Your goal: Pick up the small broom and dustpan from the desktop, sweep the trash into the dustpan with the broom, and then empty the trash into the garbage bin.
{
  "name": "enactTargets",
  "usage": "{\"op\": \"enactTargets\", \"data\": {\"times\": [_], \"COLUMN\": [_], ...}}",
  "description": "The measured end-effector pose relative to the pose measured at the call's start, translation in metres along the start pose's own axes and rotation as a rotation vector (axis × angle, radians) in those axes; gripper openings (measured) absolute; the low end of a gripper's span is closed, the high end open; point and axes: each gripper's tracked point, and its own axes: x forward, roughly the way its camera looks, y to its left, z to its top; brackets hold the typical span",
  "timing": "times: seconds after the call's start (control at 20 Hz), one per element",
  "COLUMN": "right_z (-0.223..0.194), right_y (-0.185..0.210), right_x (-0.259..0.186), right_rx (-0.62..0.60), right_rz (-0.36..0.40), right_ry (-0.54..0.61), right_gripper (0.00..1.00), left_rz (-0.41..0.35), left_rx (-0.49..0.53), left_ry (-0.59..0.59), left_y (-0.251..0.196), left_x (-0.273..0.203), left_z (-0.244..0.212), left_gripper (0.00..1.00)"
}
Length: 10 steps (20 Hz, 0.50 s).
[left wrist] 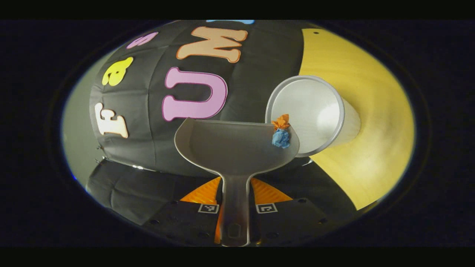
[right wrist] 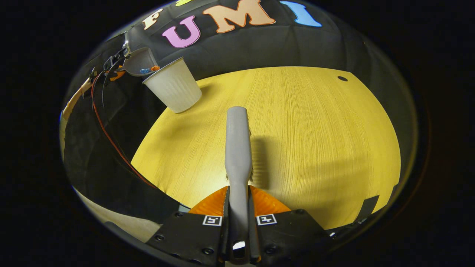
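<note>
**A:** ok so where's your stuff sitting right now?

**B:** your left gripper has the grey dustpan by its handle, pan sticking straight out ahead of the fingers and tilted over toward the white garbage bin. The pan's far corner overlaps the bin's rim. Your right gripper has the small broom running straight forward from the fingers, out over the yellow desktop

**A:** and what's in what?

**B:** two crumpled paper bits, one orange and one blue, are bunched in the dustpan's corner right at the bin's edge. The bin's inside looks bare from your left gripper view. From your right gripper view you can see the bin standing near the desk's far edge, with the dustpan held just above its mouth

**A:** claws?

**B:** both are closed down tight, left one clamped on the dustpan handle, right one clamped on the broom handle, fingers pressing from both sides
</note>
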Motion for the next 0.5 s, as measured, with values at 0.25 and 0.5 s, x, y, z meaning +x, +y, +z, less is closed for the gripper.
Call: {"op": "enactTargets", "data": {"times": [0.25, 0.5], "right_z": [0.001, 0.002], "right_y": [-0.001, -0.001], "right_x": [0.0, 0.0], "right_rx": [0.0, 0.006], "right_rz": [-0.006, -0.005], "right_ry": [-0.009, -0.008], "right_gripper": [0.18, 0.18], "left_rz": [-0.001, -0.1], "left_rx": [-0.017, -0.335], "left_ry": [0.001, -0.015], "left_y": [0.002, -0.033], "left_x": [-0.002, -0.011], "left_z": [0.001, -0.01], "left_gripper": [0.21, 0.22]}}
